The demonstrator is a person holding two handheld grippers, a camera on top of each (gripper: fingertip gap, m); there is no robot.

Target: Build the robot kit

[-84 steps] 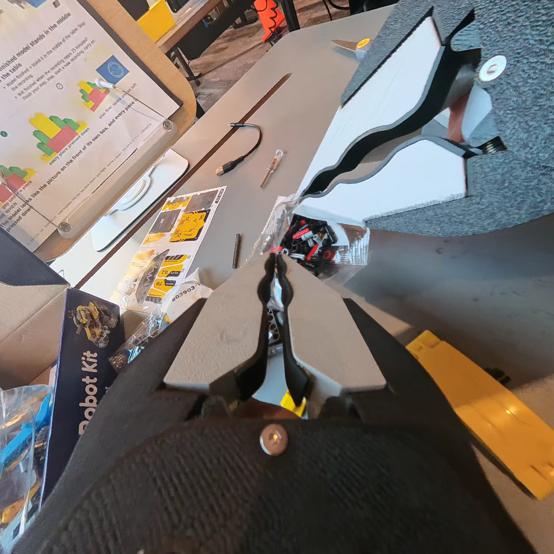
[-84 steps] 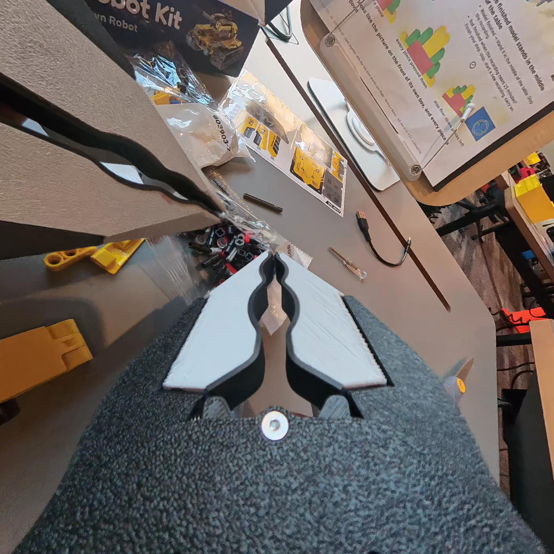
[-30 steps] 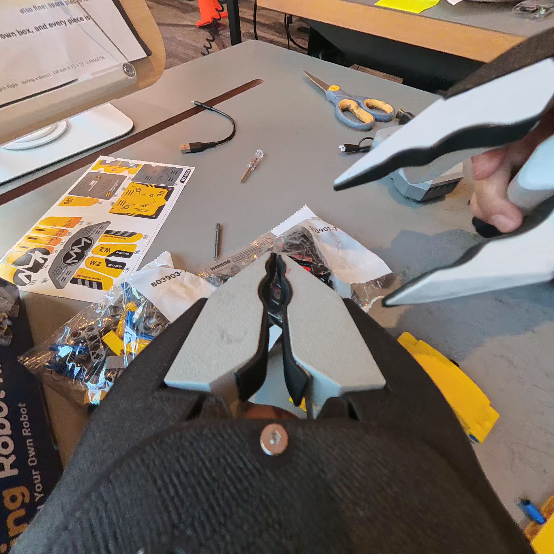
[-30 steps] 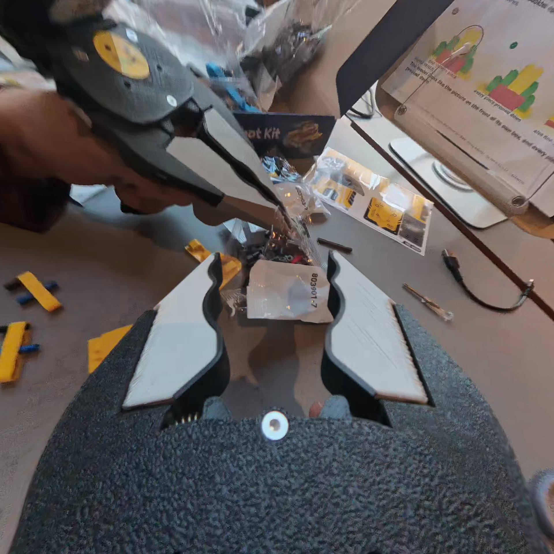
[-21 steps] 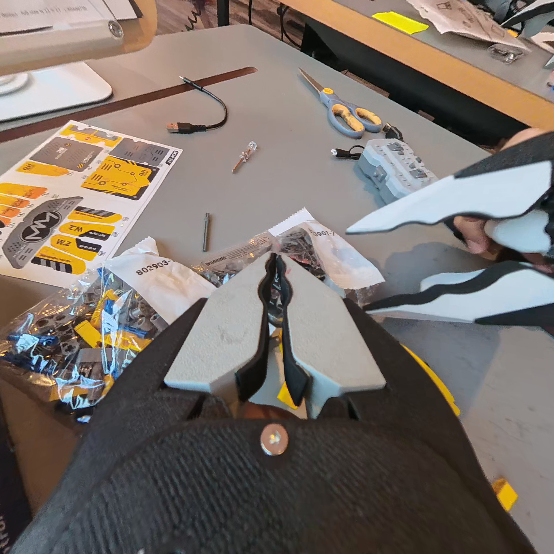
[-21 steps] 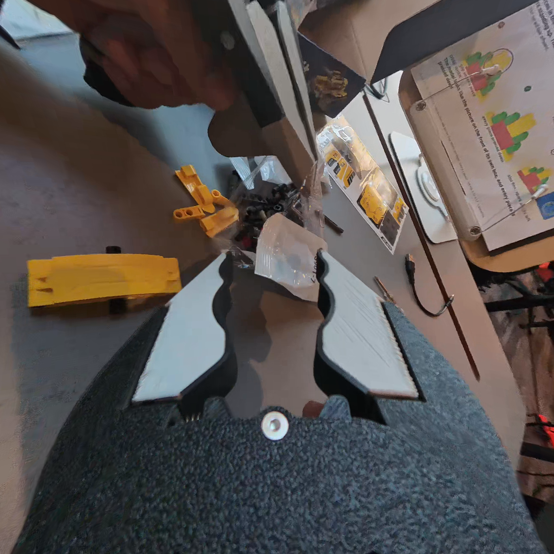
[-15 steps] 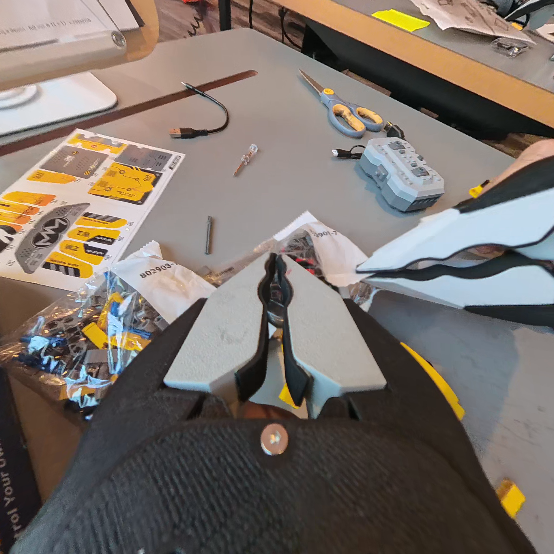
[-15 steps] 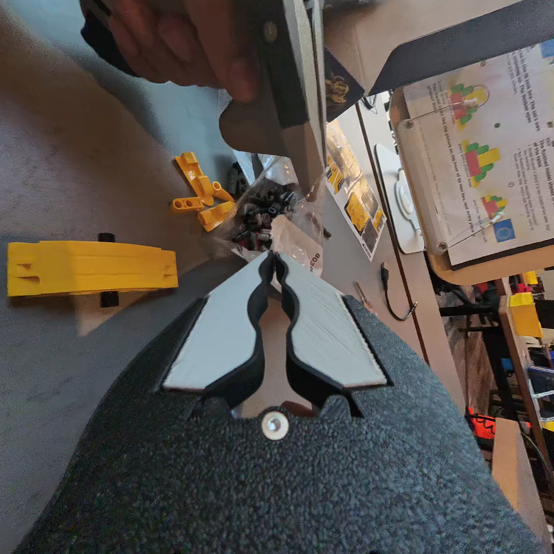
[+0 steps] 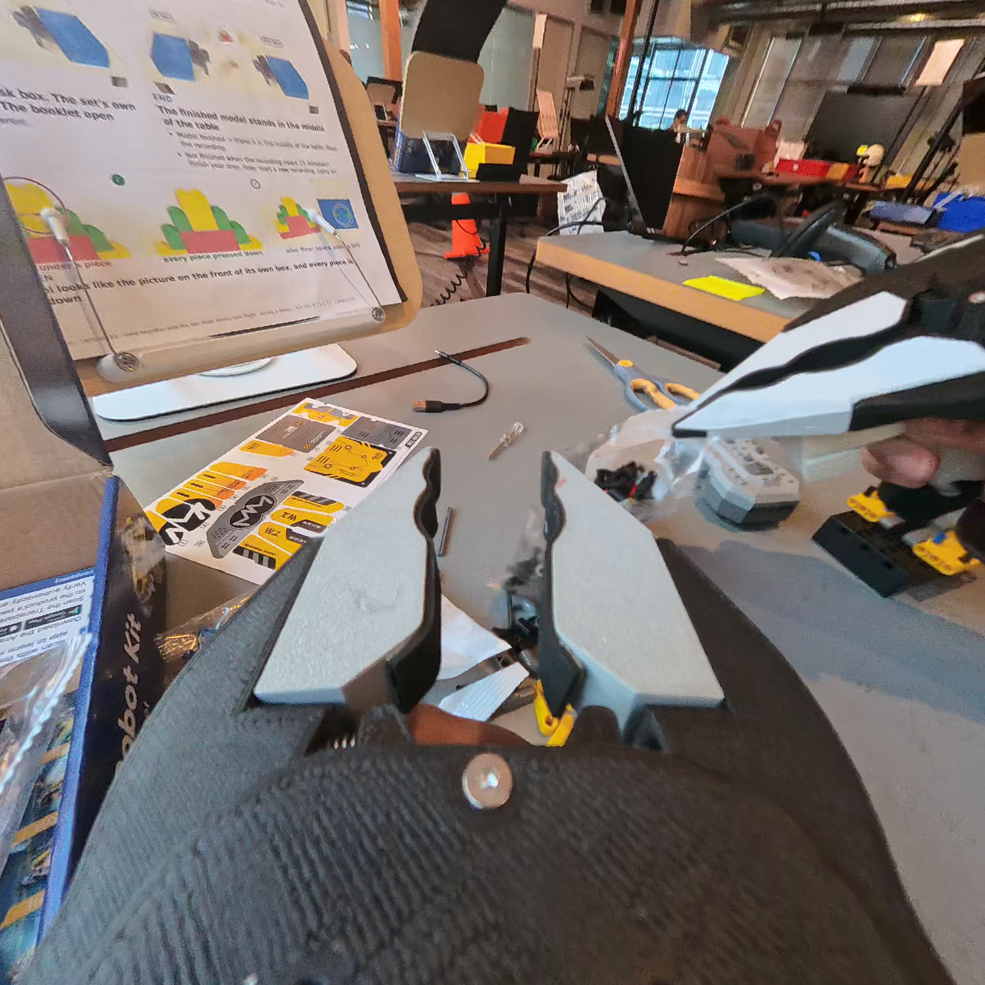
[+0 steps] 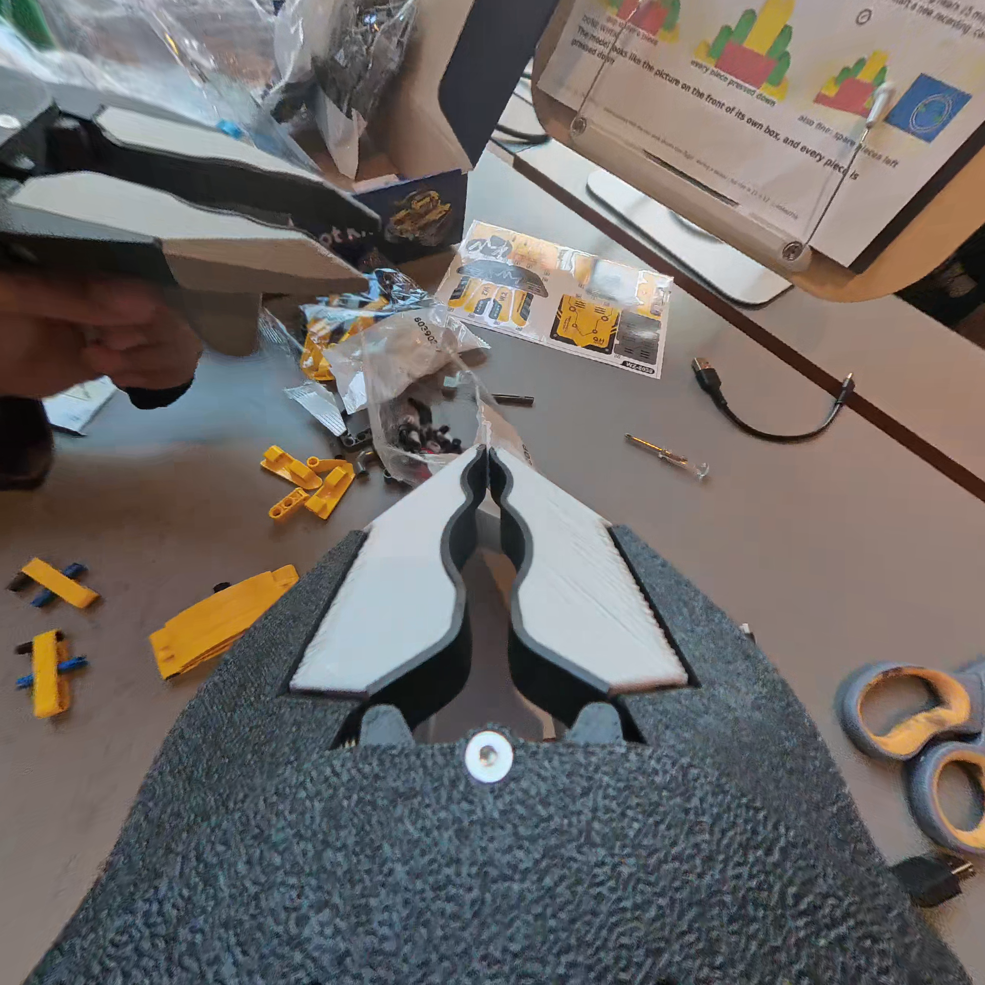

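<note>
Clear plastic bag (image 10: 421, 373) of small black pieces now hangs from the right gripper (image 10: 487, 453), which is closed on its edge and lifts it just above the grey bench (image 10: 746, 559). The left gripper (image 9: 487, 479) has let go: half a second ago it was shut on this bag, now its jaws stand apart and hold nothing. So only one gripper carries the bag. Yellow pieces (image 10: 309, 479) lie beside it, and scissors (image 10: 917, 746) lie well apart.

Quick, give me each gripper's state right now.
Left gripper: open, holding nothing.
Right gripper: shut on the clear bag of small parts.
</note>
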